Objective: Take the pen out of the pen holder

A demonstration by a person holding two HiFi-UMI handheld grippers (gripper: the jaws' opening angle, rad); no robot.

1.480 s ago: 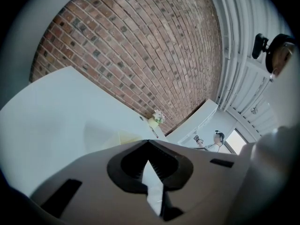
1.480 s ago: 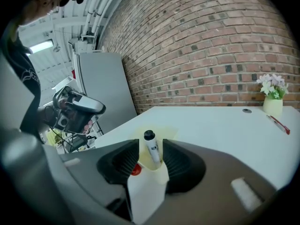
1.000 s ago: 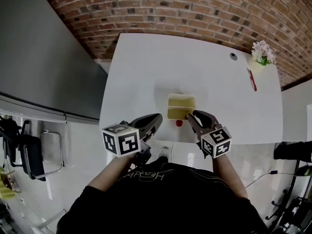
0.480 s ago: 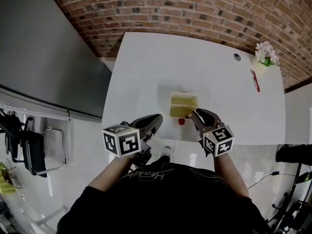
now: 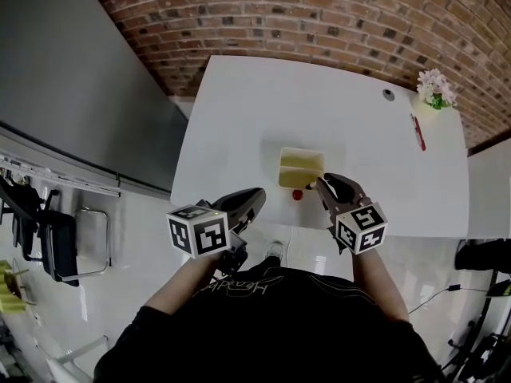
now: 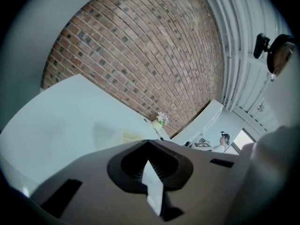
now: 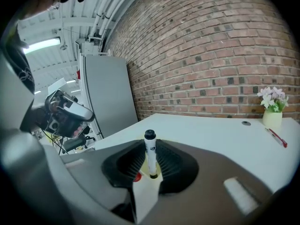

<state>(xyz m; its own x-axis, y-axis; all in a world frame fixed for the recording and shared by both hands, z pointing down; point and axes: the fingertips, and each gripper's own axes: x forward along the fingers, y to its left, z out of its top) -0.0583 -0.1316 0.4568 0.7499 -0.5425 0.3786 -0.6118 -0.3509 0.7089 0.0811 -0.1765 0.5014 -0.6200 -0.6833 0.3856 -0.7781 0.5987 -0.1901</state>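
A: Where's the pen (image 7: pixel 150 156)?
B: Upright in the holder (image 5: pixel 301 168), near side of the table (image 5: pixel 239 118). Right tool (image 5: pixel 318 182) clamped on its shaft. Left tool (image 5: pixel 259 192) closed, empty, farther off. Pull goes straight up.

table (image 5: pixel 239 126): I see it smooth, white, matt
wall (image 5: pixel 319 14): rough red brick
pen (image 7: pixel 150 156): glossy white plastic, I think
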